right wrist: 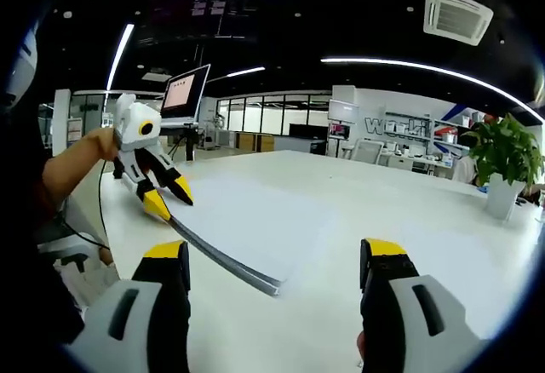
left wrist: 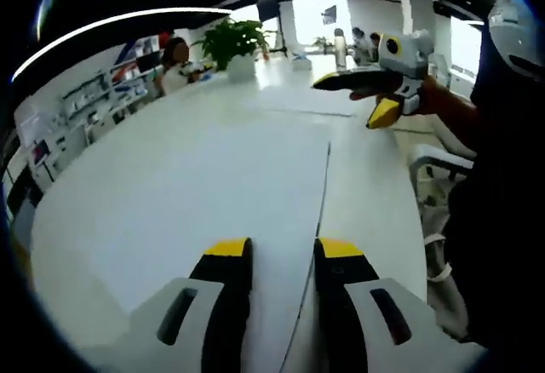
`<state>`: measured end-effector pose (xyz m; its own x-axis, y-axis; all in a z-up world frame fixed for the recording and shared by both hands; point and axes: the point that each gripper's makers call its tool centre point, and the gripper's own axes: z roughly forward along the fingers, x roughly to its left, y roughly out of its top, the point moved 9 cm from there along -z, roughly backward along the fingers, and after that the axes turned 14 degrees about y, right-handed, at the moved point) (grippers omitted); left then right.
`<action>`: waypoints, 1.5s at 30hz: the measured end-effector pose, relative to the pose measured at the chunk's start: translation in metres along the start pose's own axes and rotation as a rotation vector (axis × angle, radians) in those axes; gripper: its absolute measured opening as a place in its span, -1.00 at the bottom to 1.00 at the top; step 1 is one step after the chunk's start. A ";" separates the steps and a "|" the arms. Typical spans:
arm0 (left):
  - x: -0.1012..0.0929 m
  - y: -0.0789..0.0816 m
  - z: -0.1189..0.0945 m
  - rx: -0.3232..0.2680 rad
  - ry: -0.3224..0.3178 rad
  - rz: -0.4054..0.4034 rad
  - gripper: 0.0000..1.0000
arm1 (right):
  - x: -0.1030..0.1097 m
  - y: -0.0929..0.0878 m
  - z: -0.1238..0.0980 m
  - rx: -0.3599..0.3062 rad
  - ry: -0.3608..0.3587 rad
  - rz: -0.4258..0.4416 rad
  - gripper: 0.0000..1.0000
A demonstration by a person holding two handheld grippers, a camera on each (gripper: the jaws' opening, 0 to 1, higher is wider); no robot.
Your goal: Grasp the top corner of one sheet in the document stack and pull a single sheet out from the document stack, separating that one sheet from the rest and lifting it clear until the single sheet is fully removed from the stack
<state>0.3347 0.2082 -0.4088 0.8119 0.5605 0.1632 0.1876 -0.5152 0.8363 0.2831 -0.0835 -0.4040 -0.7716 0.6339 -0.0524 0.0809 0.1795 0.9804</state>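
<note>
The document stack (left wrist: 255,186) is a thick pile of white sheets lying flat on the white table (left wrist: 375,194). Its right edge runs down between my left gripper's (left wrist: 283,249) open yellow-tipped jaws. In the right gripper view the stack (right wrist: 247,211) shows a grey side edge ending in a near corner. There the left gripper (right wrist: 169,197) stands at the stack's far corner, jaws apart, the lower tip at the edge. My right gripper (right wrist: 274,254) is open wide just short of the near corner. In the left gripper view the right gripper (left wrist: 366,92) hangs above the table, in a hand.
A potted plant (left wrist: 232,45) (right wrist: 502,156) stands further along the table (right wrist: 409,211). A white chair (left wrist: 438,164) is by the table's right side. People sit at the far end. A laptop (right wrist: 186,92) on a stand is behind the left gripper.
</note>
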 end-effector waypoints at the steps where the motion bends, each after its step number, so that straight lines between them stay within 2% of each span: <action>1: 0.002 -0.001 0.000 -0.006 -0.016 -0.033 -0.40 | -0.003 0.001 -0.002 0.000 -0.009 0.003 0.61; 3: 0.006 -0.002 0.001 -0.014 -0.045 -0.083 -0.40 | -0.007 0.002 -0.006 -0.006 -0.023 0.007 0.61; 6: 0.011 -0.003 0.001 -0.022 -0.069 -0.097 -0.40 | -0.012 0.003 -0.010 -0.002 -0.038 0.001 0.61; 13: 0.018 -0.006 0.003 -0.043 -0.126 -0.186 -0.42 | -0.020 0.000 -0.016 0.005 -0.067 0.017 0.59; 19: 0.017 -0.008 0.003 -0.056 -0.138 -0.214 -0.45 | -0.017 0.000 -0.014 0.008 -0.064 0.013 0.58; 24: 0.017 -0.007 0.003 -0.056 -0.137 -0.211 -0.45 | -0.016 0.001 -0.010 0.015 -0.080 -0.028 0.44; 28: 0.017 -0.008 0.003 -0.056 -0.139 -0.221 -0.46 | -0.015 0.008 -0.006 0.022 -0.133 -0.130 0.36; 33: 0.017 -0.009 0.003 -0.065 -0.146 -0.238 -0.48 | -0.011 0.015 0.001 0.091 -0.238 -0.385 0.29; 36: 0.017 -0.009 0.003 -0.067 -0.144 -0.237 -0.48 | -0.007 0.018 0.007 0.117 -0.264 -0.472 0.32; 38: 0.017 -0.009 0.003 -0.066 -0.143 -0.234 -0.48 | -0.003 0.017 0.012 0.165 -0.254 -0.527 0.32; 41: 0.017 -0.009 0.003 -0.068 -0.145 -0.235 -0.48 | 0.001 0.019 0.020 0.194 -0.261 -0.630 0.33; 45: 0.017 -0.010 0.003 -0.076 -0.145 -0.237 -0.48 | 0.010 0.025 0.031 0.216 -0.279 -0.814 0.31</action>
<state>0.3481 0.2209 -0.4158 0.8220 0.5581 -0.1130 0.3438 -0.3282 0.8798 0.2968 -0.0497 -0.3855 -0.4623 0.4026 -0.7901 -0.2870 0.7751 0.5629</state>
